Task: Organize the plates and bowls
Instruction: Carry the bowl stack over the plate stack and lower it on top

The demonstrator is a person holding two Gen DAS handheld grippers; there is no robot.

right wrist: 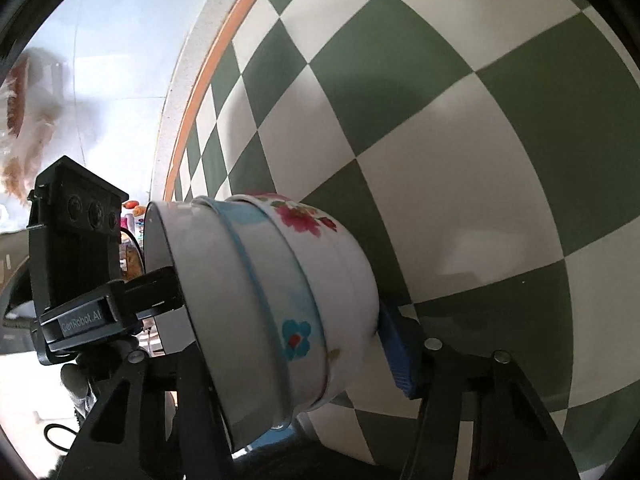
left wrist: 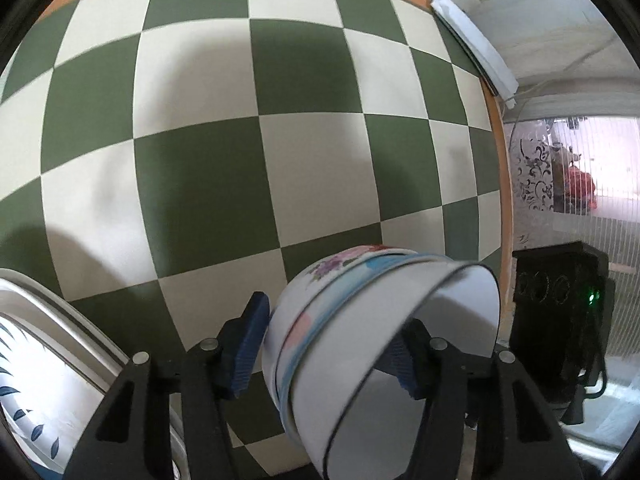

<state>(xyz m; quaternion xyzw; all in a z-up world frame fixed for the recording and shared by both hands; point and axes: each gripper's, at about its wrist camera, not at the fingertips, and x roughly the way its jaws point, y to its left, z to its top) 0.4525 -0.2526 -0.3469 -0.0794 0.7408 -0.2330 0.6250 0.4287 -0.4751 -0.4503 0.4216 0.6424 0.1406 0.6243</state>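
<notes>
Three bowls (left wrist: 372,344) sit nested one inside another, tipped onto their side so the open mouth faces sideways rather than up, and two hand-held grippers have them from opposite sides. The outermost bowl is white with red and purple flowers, the middle one white with blue flowers and a blue band, and the innermost plain white with a thin dark rim. The left hand-held gripper (left wrist: 332,348) is clenched on the stack: one blue pad (left wrist: 246,348) presses the flowered outer wall and the other sits inside the mouth of the innermost bowl, so the stack fills the gap between its fingers. The right hand-held gripper (right wrist: 288,344) grasps the same stack (right wrist: 276,300) the other way round, its visible blue pad (right wrist: 398,352) flat against the base of the flowered bowl, while its other finger is hidden behind the bowls. In the right wrist view the left hand-held gripper's black body, with three round lenses on its face, reaches in at the rim of the bowls. Everything is held just above a bench (left wrist: 248,152) covered in green and cream checks with an orange border. At the lower left edge of the left wrist view one white plate (left wrist: 36,396) with blue leaf marks lies on the bench, well apart from the bowls.
</notes>
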